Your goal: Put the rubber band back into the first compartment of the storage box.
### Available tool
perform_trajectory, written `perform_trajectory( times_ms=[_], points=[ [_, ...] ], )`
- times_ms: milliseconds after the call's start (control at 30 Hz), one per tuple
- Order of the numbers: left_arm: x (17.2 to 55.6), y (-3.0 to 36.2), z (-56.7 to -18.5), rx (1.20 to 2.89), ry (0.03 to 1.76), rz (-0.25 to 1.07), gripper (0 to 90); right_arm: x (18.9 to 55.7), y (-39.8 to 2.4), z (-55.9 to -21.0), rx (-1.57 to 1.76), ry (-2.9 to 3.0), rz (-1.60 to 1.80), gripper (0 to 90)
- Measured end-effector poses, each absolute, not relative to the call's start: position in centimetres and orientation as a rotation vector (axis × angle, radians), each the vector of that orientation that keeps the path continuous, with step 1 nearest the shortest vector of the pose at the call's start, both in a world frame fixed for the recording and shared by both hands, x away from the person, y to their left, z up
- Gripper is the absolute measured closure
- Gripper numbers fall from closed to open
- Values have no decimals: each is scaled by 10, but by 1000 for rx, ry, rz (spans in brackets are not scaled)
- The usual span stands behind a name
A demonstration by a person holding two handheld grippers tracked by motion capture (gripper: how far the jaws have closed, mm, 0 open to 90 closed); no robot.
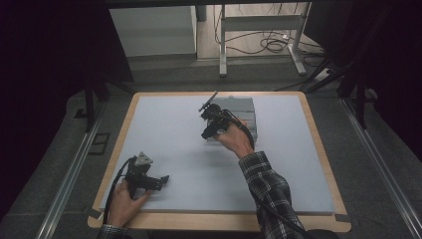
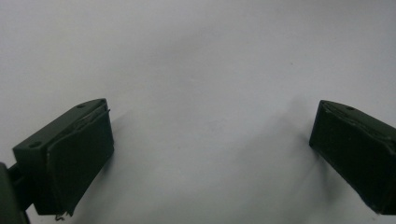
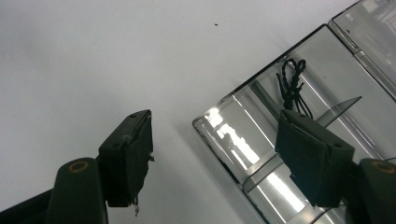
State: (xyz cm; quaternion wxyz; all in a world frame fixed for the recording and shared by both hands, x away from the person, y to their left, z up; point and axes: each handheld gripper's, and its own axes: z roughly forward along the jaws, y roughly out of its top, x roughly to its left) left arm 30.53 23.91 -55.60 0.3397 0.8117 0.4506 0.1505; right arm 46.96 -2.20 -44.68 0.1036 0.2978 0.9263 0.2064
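A clear plastic compartment box [image 1: 244,115] lies at the far middle of the white table top [image 1: 169,134]. In the right gripper view the box [image 3: 261,135] shows shiny dividers, and a small knotted black cord [image 3: 292,83] lies in one compartment. My right gripper [image 1: 215,130] hovers at the box's near-left corner. This right gripper [image 3: 215,122] is open: one jaw stands over bare table, the other over the box, and nothing is between them. My left gripper [image 1: 161,180] rests near the front left of the table. In its own view the left gripper [image 2: 210,149] is open over plain white surface.
The table top has a wooden rim [image 1: 219,221]. Beyond the far edge stand a metal desk frame [image 1: 259,30] and loose floor cables [image 1: 271,45]. Dark curtains hang on both sides, and floor rails [image 1: 69,179] run along the table.
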Motion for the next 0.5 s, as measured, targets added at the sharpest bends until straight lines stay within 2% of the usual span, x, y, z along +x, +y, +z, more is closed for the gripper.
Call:
perform_trajectory(
  times_ms=[500],
  points=[
    [305, 239, -556, 2112, 1172, 392, 0, 454, -21, -452, 829, 2751, 628, 267]
  ],
)
